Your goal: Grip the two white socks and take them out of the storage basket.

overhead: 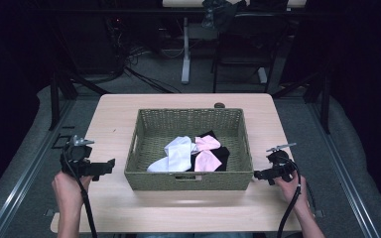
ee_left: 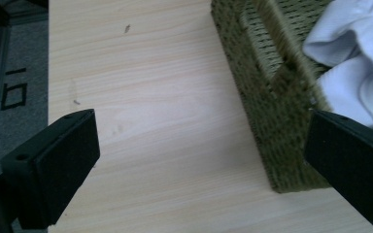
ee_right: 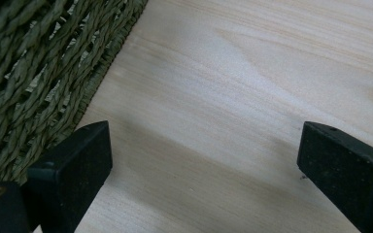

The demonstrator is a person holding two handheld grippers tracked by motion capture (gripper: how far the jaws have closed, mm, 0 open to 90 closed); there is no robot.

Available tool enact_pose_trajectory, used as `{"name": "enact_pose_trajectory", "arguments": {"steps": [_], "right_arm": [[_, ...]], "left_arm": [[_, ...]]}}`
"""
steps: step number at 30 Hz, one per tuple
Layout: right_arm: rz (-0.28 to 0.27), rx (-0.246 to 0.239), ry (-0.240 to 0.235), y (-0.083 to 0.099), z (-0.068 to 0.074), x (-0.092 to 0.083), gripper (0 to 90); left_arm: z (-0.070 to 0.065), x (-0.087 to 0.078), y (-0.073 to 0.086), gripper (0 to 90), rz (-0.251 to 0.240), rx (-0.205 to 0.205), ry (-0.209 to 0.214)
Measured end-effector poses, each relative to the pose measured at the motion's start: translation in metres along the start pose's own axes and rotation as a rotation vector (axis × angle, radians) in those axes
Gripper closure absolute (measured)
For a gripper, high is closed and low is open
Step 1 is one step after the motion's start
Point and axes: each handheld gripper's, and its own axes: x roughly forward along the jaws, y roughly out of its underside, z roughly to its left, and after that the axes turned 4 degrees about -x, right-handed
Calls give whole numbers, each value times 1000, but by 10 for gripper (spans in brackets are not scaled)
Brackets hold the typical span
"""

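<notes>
a: where did the basket [overhead: 189,182] sit relative to the two claws?

b: in the middle of the table [overhead: 114,119], between them. the left gripper [overhead: 110,165] was just off the basket's left wall, pointing toward it, and the right gripper [overhead: 254,174] was close by the near right corner, also facing it.

a: were the claws gripping anything?

b: no. in the left gripper view the jaws were spread wide with only bare tabletop between them, the woven wall [ee_left: 267,116] lying close by one jaw. in the right gripper view the jaws were spread wide too, over bare wood, with the weave [ee_right: 39,73] beside one jaw.

a: and inside the basket?

b: a white sock [overhead: 174,154] lay left of centre, pink socks [overhead: 207,152] right of it, over something black [overhead: 222,154]. neither claw touched them.
</notes>
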Motion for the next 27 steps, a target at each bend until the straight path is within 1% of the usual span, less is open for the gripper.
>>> {"name": "enact_pose_trajectory", "arguments": {"steps": [1, 5, 7, 8, 9, 10, 11, 12, 13, 14, 15, 16, 17, 18, 19, 21, 22, 27], "right_arm": [[2, 1, 0, 0, 0, 0, 53], [6, -5, 1, 0, 0, 0, 53], [4, -5, 0, 0, 0, 0, 53], [1, -3, -1, 0, 0, 0, 53], [0, -2, -2, 0, 0, 0, 53], [0, -2, -2, 0, 0, 0, 53], [5, -7, -5, 0, 0, 0, 53], [5, -7, -5, 0, 0, 0, 53], [4, -7, 0, 0, 1, 0, 53], [-1, -3, -6, 0, 1, 0, 53], [-1, -3, -6, 0, 1, 0, 53], [-1, -4, -5, 0, 1, 0, 52], [5, -9, -6, 0, 0, 0, 53], [5, -9, -6, 0, 0, 0, 53], [-3, 0, -3, 0, 0, 0, 53], [2, -2, -5, 0, -1, 0, 53], [1, -3, -5, 0, -1, 0, 52], [1, 4, -7, 0, -2, 0, 53]], "left_arm": [[0, 0, 0, 3, 0, 0, 0], [-10, -1, -19, 3, -5, 31, 35], [-17, -1, -30, 3, 1, 59, 43], [-24, 0, -38, 3, 5, 81, 53], [-28, 1, -43, 3, 7, 93, 60], [-28, 1, -43, 5, 7, 93, 60], [-36, 2, -52, 15, 13, 118, 88], [-40, 4, -56, 24, 17, 128, 94], [-40, 4, -56, 32, 17, 128, 94], [-48, 7, -64, 32, 33, 159, 104], [-48, 7, -64, 32, 33, 159, 104], [-51, 10, -69, 32, 42, 169, 114], [-58, 15, -77, 32, 55, 186, 133], [-58, 15, -77, 32, 55, 186, 133], [-65, 20, -84, 30, 61, 204, 139], [-72, 27, -91, 30, 78, 223, 163], [-72, 27, -91, 30, 78, 223, 163], [-91, 48, -104, 39, 123, 268, 198]]}}
